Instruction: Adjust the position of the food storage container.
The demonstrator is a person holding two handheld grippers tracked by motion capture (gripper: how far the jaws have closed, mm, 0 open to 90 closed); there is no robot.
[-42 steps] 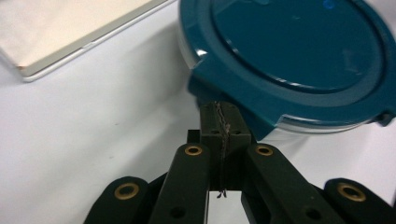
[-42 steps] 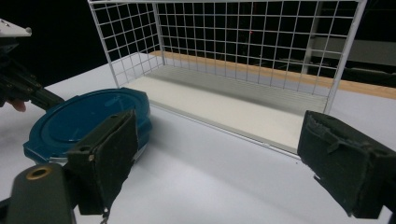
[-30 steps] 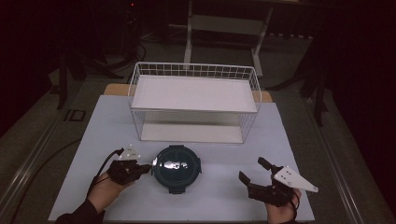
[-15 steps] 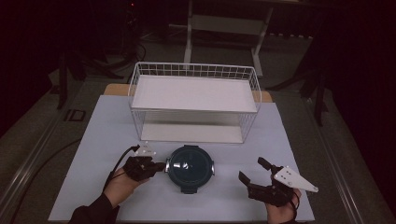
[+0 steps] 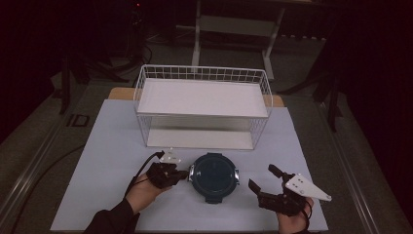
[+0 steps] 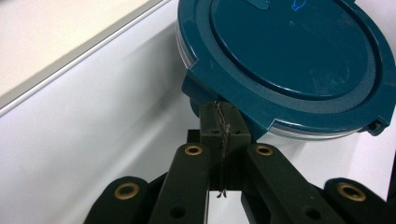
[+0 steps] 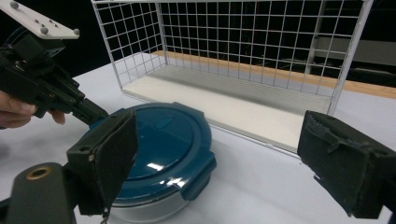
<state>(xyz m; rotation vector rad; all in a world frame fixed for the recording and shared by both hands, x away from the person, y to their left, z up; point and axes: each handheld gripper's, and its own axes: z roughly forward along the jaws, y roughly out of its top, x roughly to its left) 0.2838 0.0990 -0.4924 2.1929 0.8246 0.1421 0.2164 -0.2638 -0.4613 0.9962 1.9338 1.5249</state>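
Note:
A round container with a dark teal clip lid (image 5: pixel 214 175) stands on the white table in front of the wire basket. My left gripper (image 5: pixel 185 173) is shut, and its tips press against the lid's side latch at the container's left edge. In the left gripper view the closed jaws meet the container (image 6: pixel 289 51) at that latch, the left gripper (image 6: pixel 219 112) holding nothing between its pads. My right gripper (image 5: pixel 260 176) rests open to the right of the container, apart from it. The right gripper view shows the container (image 7: pixel 159 144) past the open right gripper (image 7: pixel 215 158) and the left gripper (image 7: pixel 93 112) beyond.
A white wire basket (image 5: pixel 202 73) with a flat white shelf on top stands at the middle back of the table; its mesh wall (image 7: pixel 233 46) rises close behind the container. The white table surface (image 5: pixel 112 146) spreads to the left and front.
My left gripper has slid to the right, and the container has moved right with it, closer to the basket's front. The right gripper has stayed still and open.

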